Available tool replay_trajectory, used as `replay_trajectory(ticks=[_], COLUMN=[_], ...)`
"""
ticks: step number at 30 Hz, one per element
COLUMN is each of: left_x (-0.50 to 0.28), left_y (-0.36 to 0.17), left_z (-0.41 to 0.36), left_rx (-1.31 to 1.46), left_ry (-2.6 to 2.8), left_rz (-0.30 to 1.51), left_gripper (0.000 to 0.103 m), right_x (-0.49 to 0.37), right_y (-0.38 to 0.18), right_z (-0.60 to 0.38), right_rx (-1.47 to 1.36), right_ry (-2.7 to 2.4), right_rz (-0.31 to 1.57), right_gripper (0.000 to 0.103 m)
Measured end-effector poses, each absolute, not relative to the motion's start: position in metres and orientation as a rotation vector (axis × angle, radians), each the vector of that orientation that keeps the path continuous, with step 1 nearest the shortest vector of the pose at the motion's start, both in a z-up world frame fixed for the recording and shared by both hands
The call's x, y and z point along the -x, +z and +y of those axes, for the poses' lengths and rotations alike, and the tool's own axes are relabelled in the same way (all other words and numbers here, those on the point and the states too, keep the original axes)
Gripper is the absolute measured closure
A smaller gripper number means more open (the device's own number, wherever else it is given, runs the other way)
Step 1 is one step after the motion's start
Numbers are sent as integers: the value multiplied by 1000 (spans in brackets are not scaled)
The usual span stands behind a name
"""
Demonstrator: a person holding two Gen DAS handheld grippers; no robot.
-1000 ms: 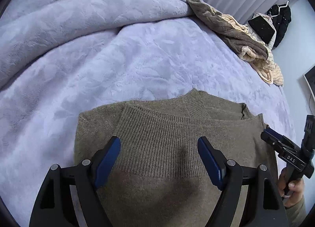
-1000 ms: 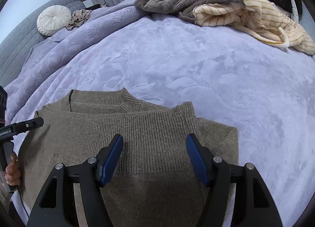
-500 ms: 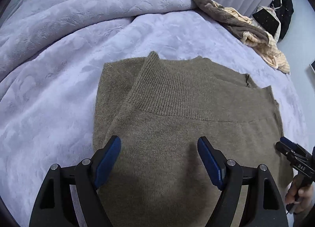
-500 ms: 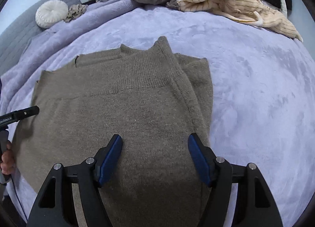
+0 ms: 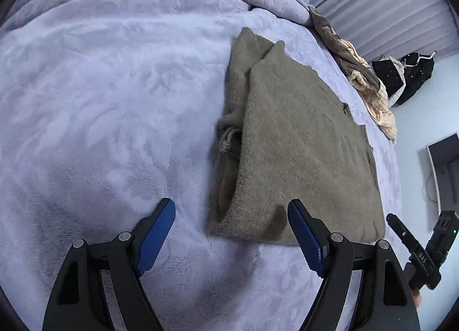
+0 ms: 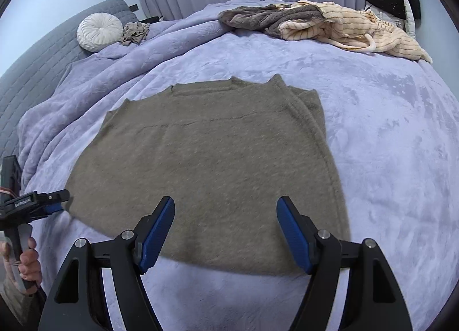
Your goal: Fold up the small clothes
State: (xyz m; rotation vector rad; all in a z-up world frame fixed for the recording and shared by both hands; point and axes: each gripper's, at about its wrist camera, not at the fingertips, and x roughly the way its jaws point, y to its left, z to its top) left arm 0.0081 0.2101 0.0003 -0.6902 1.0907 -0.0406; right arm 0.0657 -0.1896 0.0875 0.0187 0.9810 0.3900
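- Folded olive-brown knit sweater (image 6: 212,164) lies flat on lavender plush bed blanket (image 6: 387,135), just ahead of both tools.
- Right hand-held gripper (image 6: 225,229): jaws just been opening, wide apart, nothing btwn; sweater's near edge under its tips.
- Left hand-held gripper (image 5: 231,234): jaws wide, empty; sweater's near corner by its right-side finger.

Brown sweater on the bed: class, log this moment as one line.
brown sweater: folded, flat on purple blanket | left gripper: open, empty | right gripper: jaws just opening, empty
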Motion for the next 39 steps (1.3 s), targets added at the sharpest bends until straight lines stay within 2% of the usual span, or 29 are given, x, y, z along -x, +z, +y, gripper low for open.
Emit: replay_trajectory(ticks=[7,8,9,10,11,16,18,29,32,34,35,37,38,39], left_x=[-40,-44,-46,-49,-52,-49,-49,-47,-50,-51,-52,-56,-57,-56], left_y=[-21,-18,-17,-18,-21,-25,-24,-16,-12,-12,-11,-7,-5,-2], left_z=[210,207,205,201,199,200,198,187,181,178,175,167,163,161], left_rx=[842,836,831,826,828,858,850,732,685,663,652,625,614,602], left_ry=[-118,-139,-152,-160,-167,-182,-190,-170,-157,-152,-147,-133,-128,-123], left_rz=[1062,1053,1051,1064,1079,1039,1027,996,998,1000,1000,1005,1006,1007], left_gripper=[22,24,44,55,60,66,72,75,75,75,75,75,75,77], right_x=[-45,-46,-50,-56,-61,-114,-138,-230,-229,-225,-222,-216,-215,-215], right_y=[92,95,98,101,104,111,109,38,23,15,12,12,14,18], right_z=[-145,-140,-134,-127,-120,-73,-47,102,140,161,167,172,170,167], right_rx=[41,43,48,56,59,34,24,-76,105,260,321,395,396,388], right_ry=[463,474,483,484,485,513,523,461,421,401,395,381,390,404], right_rz=[988,987,989,992,995,1059,1100,1421,1426,1410,1401,1373,1365,1361], right_gripper=[26,26,26,26,26,23,23,23,10,9,13,34,55,64])
